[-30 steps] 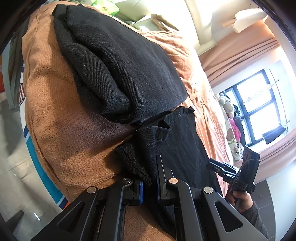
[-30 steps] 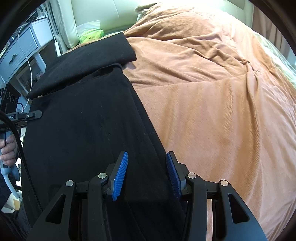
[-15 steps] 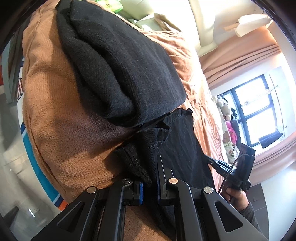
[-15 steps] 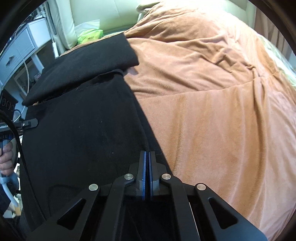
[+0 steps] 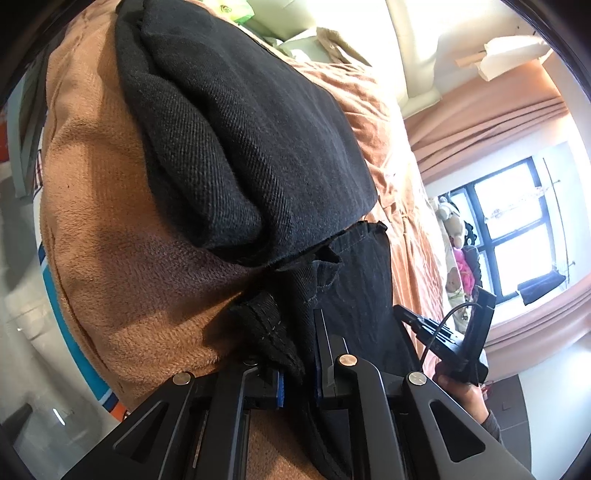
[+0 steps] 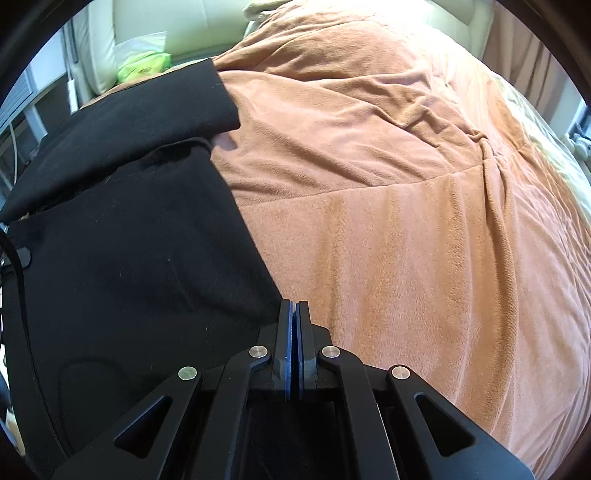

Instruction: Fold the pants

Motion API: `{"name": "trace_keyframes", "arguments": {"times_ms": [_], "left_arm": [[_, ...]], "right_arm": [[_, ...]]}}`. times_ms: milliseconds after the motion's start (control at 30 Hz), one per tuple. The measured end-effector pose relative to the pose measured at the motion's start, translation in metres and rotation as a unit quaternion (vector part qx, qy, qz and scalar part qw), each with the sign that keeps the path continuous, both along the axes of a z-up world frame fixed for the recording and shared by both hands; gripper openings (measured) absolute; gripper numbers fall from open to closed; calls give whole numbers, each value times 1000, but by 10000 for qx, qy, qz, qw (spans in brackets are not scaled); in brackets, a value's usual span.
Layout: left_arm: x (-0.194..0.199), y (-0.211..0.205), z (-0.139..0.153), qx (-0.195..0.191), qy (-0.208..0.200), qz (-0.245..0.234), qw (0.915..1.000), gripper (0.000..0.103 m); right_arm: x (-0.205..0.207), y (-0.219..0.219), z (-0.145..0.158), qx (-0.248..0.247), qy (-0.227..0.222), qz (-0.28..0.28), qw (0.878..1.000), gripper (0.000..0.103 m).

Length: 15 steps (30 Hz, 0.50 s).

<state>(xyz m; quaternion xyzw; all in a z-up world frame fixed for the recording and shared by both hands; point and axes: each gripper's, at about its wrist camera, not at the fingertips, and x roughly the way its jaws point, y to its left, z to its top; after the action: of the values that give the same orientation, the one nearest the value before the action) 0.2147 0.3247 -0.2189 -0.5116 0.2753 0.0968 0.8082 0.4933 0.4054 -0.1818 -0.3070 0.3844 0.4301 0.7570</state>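
Since a second ago the right tongs (image 6: 294, 314) have gone from standing open over the edge of the black pants (image 6: 122, 280) to fully closed, blue pads face to face, at that same long edge where cloth meets blanket; whether any fabric is caught between the pads cannot be told, since the tips hide the spot; the left tongs (image 5: 298, 365) have kept their place, nearly closed on a bunched hem or corner of the pants (image 5: 347, 295), which fills the narrow gap between the blue pads.

The pants lie spread long and flat on the bed, one end running under or against a folded dark garment (image 5: 251, 140) further up; no fold in the pants themselves shows yet, so the task looks to be at its start: both ends gripped or about to be, the first fold not made, and the later folds and smoothing all left to do.

The surface is a soft orange-brown fleece blanket (image 6: 406, 221), rumpled in ridges, yielding under load; a person's hand (image 5: 461, 391) holds the far gripper in the left view; beyond are peach curtains (image 5: 491, 122), a dark-framed window (image 5: 517, 229) with plush toys beside it, a pale headboard (image 6: 155, 29) and a green packet (image 6: 144, 66).
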Motion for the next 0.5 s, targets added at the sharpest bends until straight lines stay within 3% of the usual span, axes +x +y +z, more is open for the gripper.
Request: {"name": "trace_keyframes", "arguments": {"times_ms": [200, 500], "left_arm": [[-5, -5, 14, 175, -131, 38, 9998, 6], [3, -10, 58, 381, -625, -137, 9972, 5]], "right_arm": [[-7, -23, 23, 247, 172, -422, 9987, 0], [-32, -113, 65, 789, 281, -1172, 9896, 0]]}}
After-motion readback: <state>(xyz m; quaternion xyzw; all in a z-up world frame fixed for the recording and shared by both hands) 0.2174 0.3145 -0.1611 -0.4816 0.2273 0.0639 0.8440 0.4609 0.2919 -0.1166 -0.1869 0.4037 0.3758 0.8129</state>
